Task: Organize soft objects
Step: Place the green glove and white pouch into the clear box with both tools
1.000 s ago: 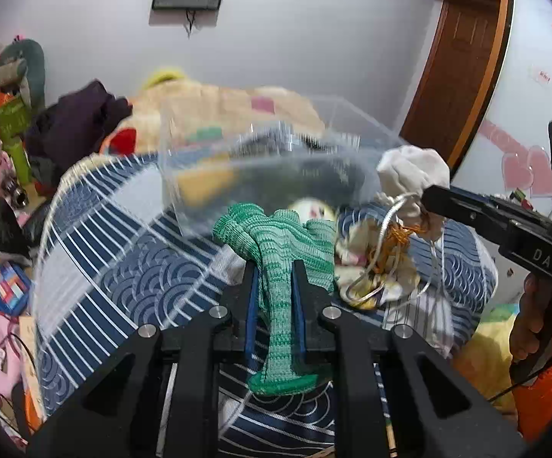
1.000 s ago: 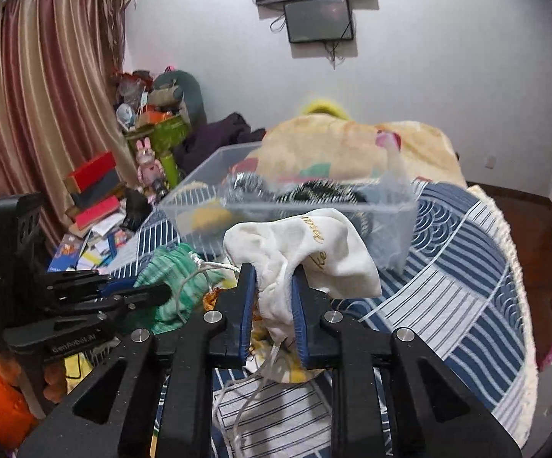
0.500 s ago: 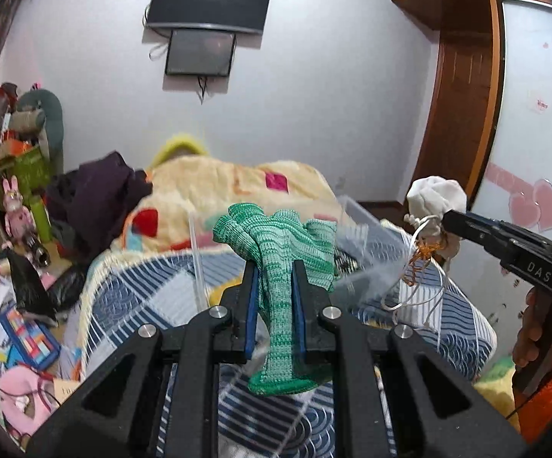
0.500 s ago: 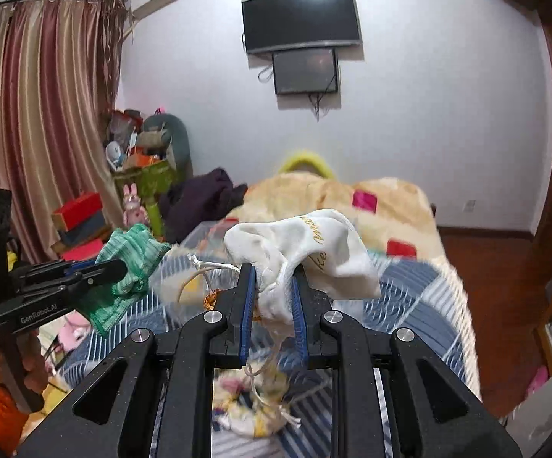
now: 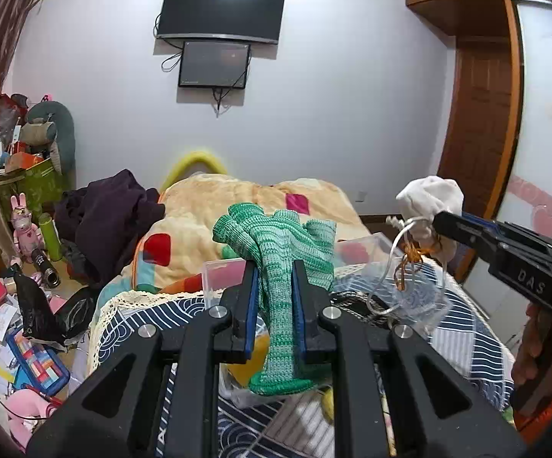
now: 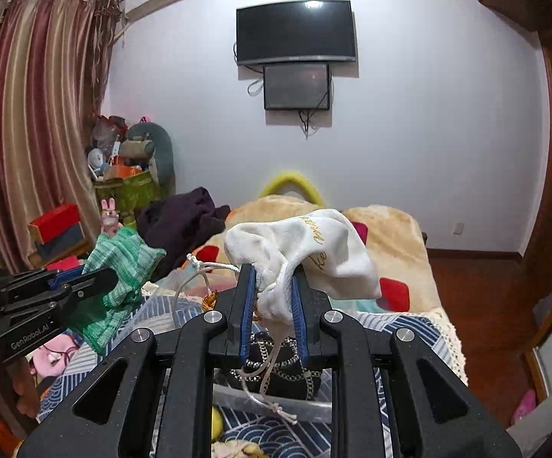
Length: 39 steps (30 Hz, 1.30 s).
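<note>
Left gripper (image 5: pixel 274 286) clenched on green knit cloth (image 5: pixel 276 248), cloth aloft above clear plastic bin (image 5: pixel 222 274) on bed (image 5: pixel 463 328). Right gripper (image 6: pixel 274 294) clamped on white drawstring pouch (image 6: pixel 314 248), cords (image 6: pixel 264 385) dangling over bin's near rim, black chain bag (image 6: pixel 276 366) inside. Both loads off bed, side by side, apart.

Two grippers: the left gripper (image 5: pixel 274 267) pinches one green knit cloth (image 5: pixel 276 240) between its jaws, the right gripper (image 6: pixel 274 271) one white drawstring pouch (image 6: pixel 306 244). One clear plastic bin (image 5: pixel 375 244) lies below, beyond both jaws.
</note>
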Available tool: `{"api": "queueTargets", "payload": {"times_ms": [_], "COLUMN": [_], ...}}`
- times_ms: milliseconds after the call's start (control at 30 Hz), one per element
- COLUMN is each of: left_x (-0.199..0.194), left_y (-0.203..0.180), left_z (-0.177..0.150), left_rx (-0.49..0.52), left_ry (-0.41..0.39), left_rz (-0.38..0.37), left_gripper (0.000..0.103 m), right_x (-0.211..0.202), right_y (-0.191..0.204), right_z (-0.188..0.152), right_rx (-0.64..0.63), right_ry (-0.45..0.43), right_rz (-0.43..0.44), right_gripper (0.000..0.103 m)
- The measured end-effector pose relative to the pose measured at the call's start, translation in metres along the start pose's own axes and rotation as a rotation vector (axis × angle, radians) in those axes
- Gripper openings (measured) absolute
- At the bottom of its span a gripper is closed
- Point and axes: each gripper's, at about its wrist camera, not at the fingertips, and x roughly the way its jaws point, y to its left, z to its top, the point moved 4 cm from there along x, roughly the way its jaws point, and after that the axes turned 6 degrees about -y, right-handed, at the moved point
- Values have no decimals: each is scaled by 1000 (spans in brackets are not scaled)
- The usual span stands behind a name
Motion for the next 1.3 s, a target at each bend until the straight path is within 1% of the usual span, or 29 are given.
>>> {"api": "queueTargets", "payload": {"times_ms": [133, 433, 533, 600, 667, 733, 800, 867, 933, 967, 1033, 1067, 1100, 1133, 1167, 1200, 1233, 1267, 1300], "left_x": [21, 63, 70, 73, 74, 73, 69, 62, 54, 49, 39, 34, 30, 26, 22, 16, 12, 6, 1], "left_y": [1, 7, 13, 15, 17, 19, 19, 17, 14, 12, 9, 8, 6, 4, 3, 1, 0, -1, -3], "left_z": [-11, -45, -51, -53, -57, -58, -58, -57, -54, -53, -50, -49, -48, -47, -47, -46, -47, -47, -49], "left_rx": [-13, 1, -7, -11, -21, -25, -24, -14, -14, -13, -8, -6, -5, -3, -1, 1, 1, 0, -2], "left_ry": [51, 177, 199, 211, 237, 244, 241, 229, 210, 201, 180, 172, 166, 161, 156, 147, 141, 134, 128], "left_rz": [6, 34, 50, 59, 52, 53, 46, 56, 42, 40, 38, 32, 26, 20, 16, 9, 7, 7, 5], "left_gripper": [16, 16, 16, 16, 19, 26, 28, 39, 53, 56, 62, 62, 64, 65, 66, 70, 75, 78, 81], "right_x": [15, 40, 48, 50, 50, 47, 42, 36, 27, 23, 14, 9, 4, 0, -6, -11, -16, -18, -21], "right_y": [2, -1, 0, 0, -2, -4, -6, -9, -10, -11, -13, -14, -15, -16, -17, -17, -16, -14, -12], "right_z": [-15, -49, -53, -56, -57, -57, -57, -55, -53, -51, -48, -46, -46, -45, -44, -45, -46, -49, -52], "right_rx": [7, -2, -4, -3, -4, 2, 6, 4, -2, -7, -17, -18, -14, -10, -8, -8, -11, -16, -23], "right_ry": [65, 203, 241, 261, 265, 267, 268, 259, 239, 228, 206, 197, 187, 177, 165, 157, 155, 160, 168], "right_rz": [13, 20, 22, 26, 21, 27, 28, 22, 14, 11, 0, -4, -3, 0, 5, 8, 13, 20, 28], "right_gripper": [17, 17, 17, 20, 21, 24, 30, 35, 42, 45, 48, 52, 58, 62, 68, 71, 71, 74, 78]}}
